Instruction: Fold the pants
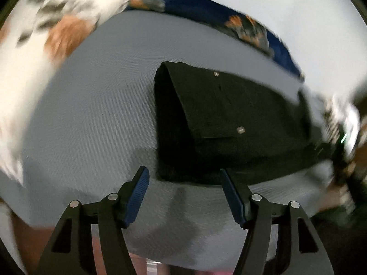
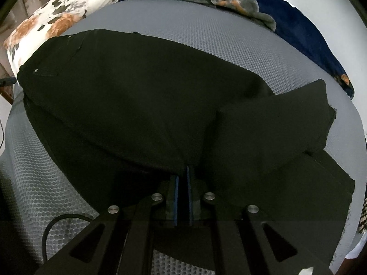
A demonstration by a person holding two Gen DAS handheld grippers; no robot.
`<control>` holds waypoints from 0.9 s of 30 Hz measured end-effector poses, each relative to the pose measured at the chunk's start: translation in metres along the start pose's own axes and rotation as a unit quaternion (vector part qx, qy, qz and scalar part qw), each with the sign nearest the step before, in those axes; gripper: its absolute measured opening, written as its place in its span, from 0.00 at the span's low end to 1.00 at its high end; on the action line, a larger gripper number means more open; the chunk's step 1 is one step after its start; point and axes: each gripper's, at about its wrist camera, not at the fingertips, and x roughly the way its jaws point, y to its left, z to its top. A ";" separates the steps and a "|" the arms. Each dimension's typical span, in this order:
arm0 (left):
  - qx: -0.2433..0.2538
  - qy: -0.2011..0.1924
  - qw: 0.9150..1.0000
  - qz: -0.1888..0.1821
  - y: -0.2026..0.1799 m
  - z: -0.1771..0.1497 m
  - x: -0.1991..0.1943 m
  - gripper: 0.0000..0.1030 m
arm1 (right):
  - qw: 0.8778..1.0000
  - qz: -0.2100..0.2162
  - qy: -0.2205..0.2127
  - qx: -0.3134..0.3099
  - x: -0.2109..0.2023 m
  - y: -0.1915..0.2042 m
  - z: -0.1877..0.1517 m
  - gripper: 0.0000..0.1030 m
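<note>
Black pants (image 2: 137, 105) lie spread on a grey mesh bed cover (image 2: 206, 34), waist at the left with small rivets, and one leg end folded over at the right (image 2: 286, 119). My right gripper (image 2: 186, 168) is shut on a fold of the pants at their near edge, and the cloth creases toward its tips. In the left wrist view the waist end of the pants (image 1: 229, 119) shows folded, with two rivets. My left gripper (image 1: 183, 170) stands open just in front of it. The near corner of the cloth lies between the blue pads (image 1: 137, 197), which do not press on it.
A white floral pillow (image 2: 52, 16) lies at the far left and a dark blue floral blanket (image 2: 293, 27) runs along the far edge. A black cable (image 2: 57, 222) loops near the bed's front left. Something blurred (image 1: 344, 133) shows at the right of the left wrist view.
</note>
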 end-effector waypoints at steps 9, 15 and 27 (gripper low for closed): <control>-0.197 0.002 0.974 -0.112 0.005 -0.002 0.027 0.62 | 1.000 -0.003 -0.007 0.001 -0.004 0.001 -0.006 0.06; -0.233 0.001 0.967 -0.099 0.006 0.012 0.043 0.24 | 0.999 -0.008 -0.017 0.027 -0.014 0.000 -0.010 0.06; -0.052 -0.013 0.998 -0.043 -0.015 0.037 0.027 0.16 | 0.999 0.000 -0.008 0.044 -0.040 0.023 -0.034 0.05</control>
